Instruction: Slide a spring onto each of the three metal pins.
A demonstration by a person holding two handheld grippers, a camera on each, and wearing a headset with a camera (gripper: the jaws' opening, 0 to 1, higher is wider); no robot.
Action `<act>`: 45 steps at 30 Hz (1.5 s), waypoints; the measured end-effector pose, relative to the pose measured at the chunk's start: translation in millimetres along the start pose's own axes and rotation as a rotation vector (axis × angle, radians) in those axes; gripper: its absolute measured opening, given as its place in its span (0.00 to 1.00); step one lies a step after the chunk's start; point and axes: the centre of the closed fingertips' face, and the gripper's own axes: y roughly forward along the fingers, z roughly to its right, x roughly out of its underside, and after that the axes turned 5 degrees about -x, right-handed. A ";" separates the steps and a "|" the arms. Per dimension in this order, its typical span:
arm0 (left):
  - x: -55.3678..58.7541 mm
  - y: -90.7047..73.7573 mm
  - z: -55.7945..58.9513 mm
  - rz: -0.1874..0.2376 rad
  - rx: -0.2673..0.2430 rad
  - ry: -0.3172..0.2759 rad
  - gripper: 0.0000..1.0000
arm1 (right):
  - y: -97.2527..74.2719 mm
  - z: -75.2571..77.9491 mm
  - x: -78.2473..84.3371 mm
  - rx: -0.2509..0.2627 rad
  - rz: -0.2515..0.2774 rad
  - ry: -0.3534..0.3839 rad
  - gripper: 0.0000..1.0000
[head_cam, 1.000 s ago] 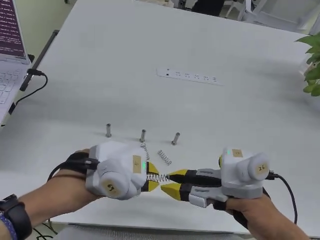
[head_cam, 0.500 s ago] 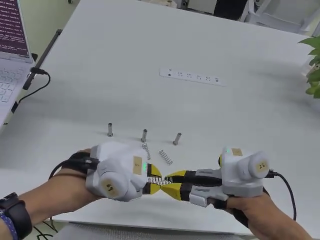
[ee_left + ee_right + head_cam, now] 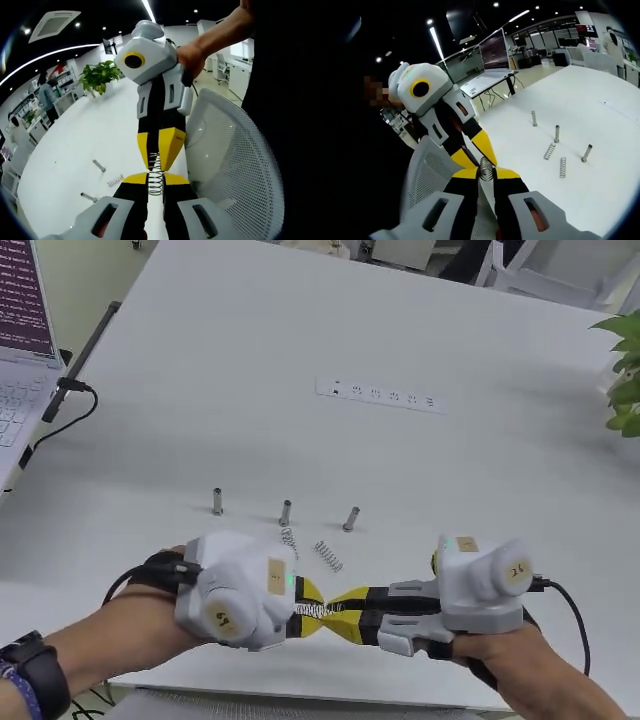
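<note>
Where the two grippers meet tip to tip above the near edge of the table [image 3: 460, 490], a spring [image 3: 318, 609] bridges them. The left gripper [image 3: 306, 608] has its yellow jaws closed onto one end, and the right gripper [image 3: 338, 606] pinches the other end, its jaws almost together. The spring is a thin silvery coil, held clear of the tabletop. Beyond it, a second spring [image 3: 290, 542] and a third spring [image 3: 329, 555] lie flat, just in front of the middle pin [image 3: 285, 512] and the right pin [image 3: 351, 518]. The left pin [image 3: 217, 501] stands off to the side. All three pins are upright and bare. Farther back lies a white power strip [image 3: 380, 395].
</note>
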 end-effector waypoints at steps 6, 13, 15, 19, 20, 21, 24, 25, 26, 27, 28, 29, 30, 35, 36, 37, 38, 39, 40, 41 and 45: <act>0.9 2.4 1.1 0.039 0.028 -0.109 0.02 | -0.5 -0.2 1.8 0.005 -0.091 -0.095 0.08; 2.6 13.4 2.4 0.080 0.032 -0.228 0.02 | -1.1 3.7 6.9 0.014 -0.256 -0.236 0.08; 2.7 16.7 4.7 0.078 0.032 -0.230 0.02 | -1.3 3.8 10.5 0.010 -0.309 -0.271 0.08; 4.6 20.4 8.1 0.073 0.031 -0.231 0.03 | -0.2 3.0 15.1 0.000 -0.377 -0.318 0.08; 5.2 20.5 7.9 0.074 0.029 -0.237 0.03 | 0.1 3.7 15.7 0.000 -0.384 -0.324 0.08; 5.4 20.6 7.6 0.075 0.025 -0.243 0.03 | 0.8 4.1 15.9 -0.001 -0.392 -0.334 0.08; 7.4 19.9 6.8 0.077 0.014 -0.262 0.03 | 1.7 4.7 15.8 -0.005 -0.399 -0.340 0.08; 8.0 19.0 6.1 0.077 0.008 -0.269 0.03 | 2.2 4.9 15.4 -0.008 -0.401 -0.344 0.08; 9.0 17.7 4.9 0.078 0.001 -0.277 0.03 | 2.6 4.9 14.6 -0.009 -0.400 -0.346 0.08; 9.7 16.9 3.9 0.078 -0.004 -0.283 0.04 | 3.1 4.9 13.8 -0.012 -0.400 -0.347 0.08; 10.2 16.4 3.4 0.077 -0.007 -0.286 0.04 | 3.5 5.0 13.0 -0.014 -0.399 -0.348 0.08; 11.3 15.4 1.8 0.075 -0.016 -0.289 0.05 | 3.9 5.5 11.8 -0.015 -0.398 -0.351 0.08; 13.5 12.7 -0.7 0.073 -0.028 -0.295 0.06 | 4.4 7.9 9.9 -0.014 -0.400 -0.358 0.08; 19.9 -1.8 -17.1 0.083 -0.113 -0.353 0.12 | 4.2 19.2 0.6 0.003 -0.392 -0.367 0.08; 22.0 -5.0 -19.9 0.084 -0.127 -0.371 0.14 | 4.7 23.0 -1.3 0.006 -0.388 -0.367 0.08; 25.3 -9.4 -23.2 0.087 -0.141 -0.379 0.14 | 5.1 25.7 -2.1 0.010 -0.389 -0.368 0.08; 26.0 -10.6 -24.0 0.087 -0.146 -0.380 0.14 | 5.3 26.6 -2.3 0.011 -0.389 -0.369 0.08; 30.4 -18.4 -29.6 0.084 -0.179 -0.391 0.15 | 5.5 32.4 -3.2 0.021 -0.399 -0.375 0.08; 32.3 -22.4 -31.7 0.084 -0.191 -0.397 0.15 | 5.9 35.1 -3.9 0.026 -0.402 -0.377 0.08; 34.9 -28.3 -35.4 0.084 -0.214 -0.406 0.16 | 6.2 39.1 -5.4 0.031 -0.404 -0.380 0.08; 45.7 -47.6 -45.9 0.079 -0.282 -0.434 0.19 | 7.7 49.9 -12.4 0.045 -0.405 -0.385 0.08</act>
